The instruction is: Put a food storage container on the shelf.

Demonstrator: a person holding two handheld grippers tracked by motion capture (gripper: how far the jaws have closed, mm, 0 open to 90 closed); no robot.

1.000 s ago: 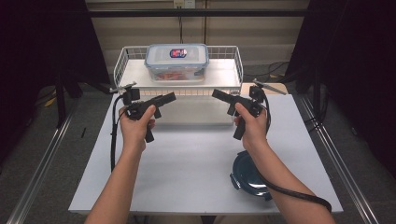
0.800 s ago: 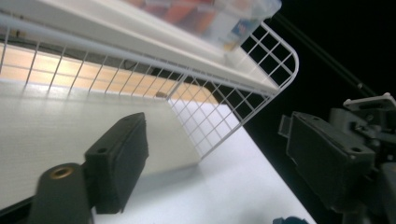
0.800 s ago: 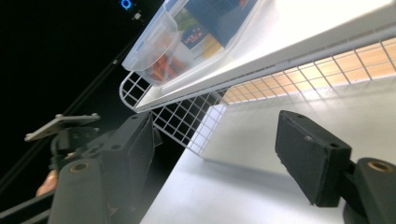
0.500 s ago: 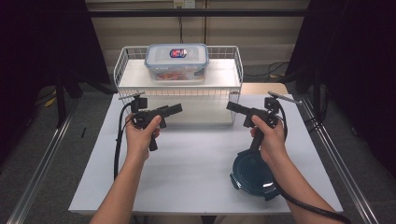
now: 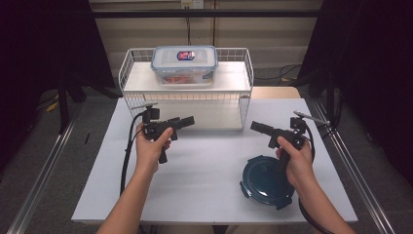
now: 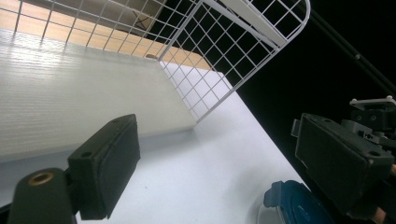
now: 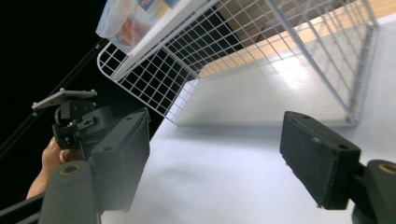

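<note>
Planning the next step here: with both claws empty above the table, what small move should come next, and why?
Probably lower the right claw toward the dark round lid on the table. Its jaws have just been opening with nothing between them, and the lid lies right beside that hand. The left claw is also open and empty, near the wire rack.

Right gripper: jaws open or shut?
Open. In the right gripper view the right gripper has its two black pads wide apart, only bare table between them; the jaws have just been opening.

dark blue round lid (image 5: 267, 182) | flat on white table (image 5: 204, 165) | front-right, by right hand (image 5: 295, 161)
</note>
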